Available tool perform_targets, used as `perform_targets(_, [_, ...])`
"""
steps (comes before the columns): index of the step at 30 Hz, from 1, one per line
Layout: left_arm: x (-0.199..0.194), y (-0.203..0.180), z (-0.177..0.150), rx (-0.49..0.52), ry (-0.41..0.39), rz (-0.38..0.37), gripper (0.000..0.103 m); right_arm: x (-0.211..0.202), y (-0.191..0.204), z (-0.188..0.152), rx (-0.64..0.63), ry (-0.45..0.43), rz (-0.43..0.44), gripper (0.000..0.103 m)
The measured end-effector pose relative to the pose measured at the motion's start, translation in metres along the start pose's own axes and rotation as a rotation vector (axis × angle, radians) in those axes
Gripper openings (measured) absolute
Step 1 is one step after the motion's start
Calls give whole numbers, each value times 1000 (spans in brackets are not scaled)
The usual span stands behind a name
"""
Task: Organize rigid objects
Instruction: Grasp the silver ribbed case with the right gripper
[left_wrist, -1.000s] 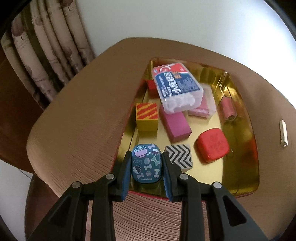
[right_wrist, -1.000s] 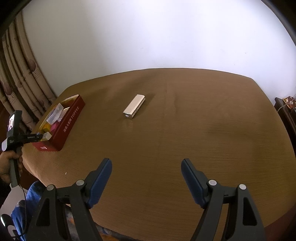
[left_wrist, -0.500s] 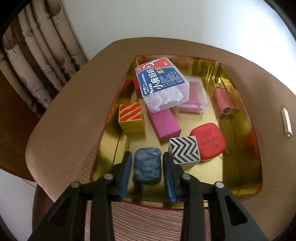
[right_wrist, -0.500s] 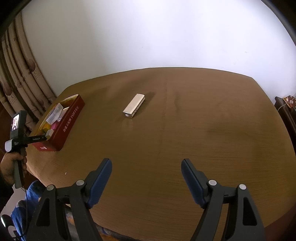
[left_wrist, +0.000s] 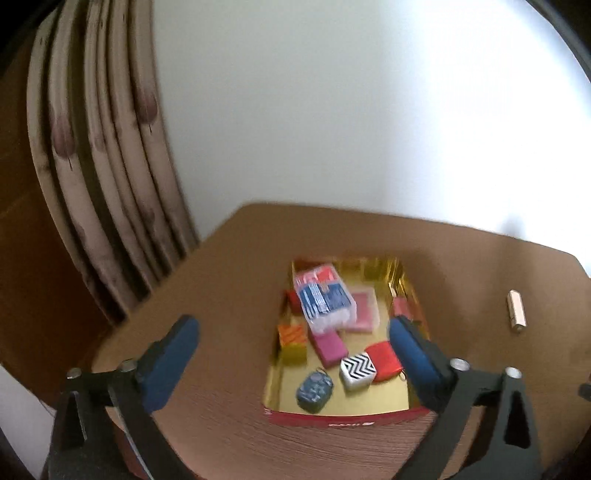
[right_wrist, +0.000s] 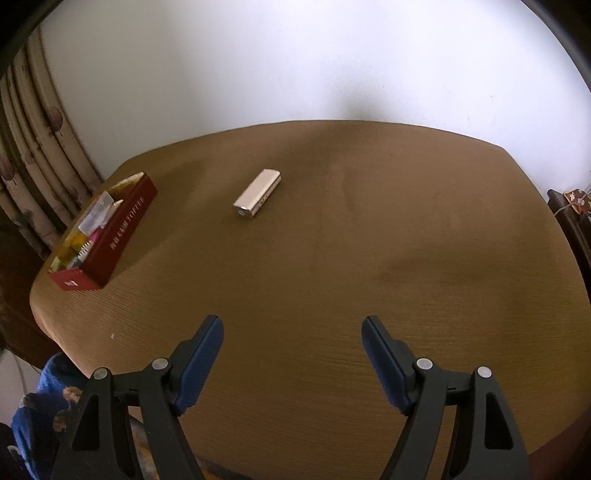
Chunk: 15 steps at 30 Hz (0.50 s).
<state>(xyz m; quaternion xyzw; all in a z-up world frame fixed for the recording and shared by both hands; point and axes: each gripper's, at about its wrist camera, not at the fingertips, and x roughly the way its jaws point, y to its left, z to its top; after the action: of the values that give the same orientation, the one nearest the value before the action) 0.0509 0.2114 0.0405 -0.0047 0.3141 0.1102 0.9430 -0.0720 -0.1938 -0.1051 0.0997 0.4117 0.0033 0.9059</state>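
The left gripper (left_wrist: 291, 354) hangs wide open and empty above the red tin (left_wrist: 340, 419), where the blue patterned case (left_wrist: 314, 390) lies among blocks, while the equally spread right gripper (right_wrist: 291, 358) faces the gold bar (right_wrist: 257, 198), seemingly the last piece loose on the desk (right_wrist: 369, 258).

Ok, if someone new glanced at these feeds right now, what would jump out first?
Probably the red box with its gold lining, at the table's left end, crowded with bright pieces: a zigzag cube, a pink block and a blue patterned case near its front wall. Next, the lone metallic bar lying out on the brown table. Both claws, left and right, gape open and hold nothing.
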Motion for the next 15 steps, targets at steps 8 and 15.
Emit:
perform_targets(8, [-19,2,-37,96,-17,-28,103,37,20,16,28,19,-9,80])
perform_targets(15, [-10,-19,-74,102,38,-161,103,97,52,81,11,55,-71,80])
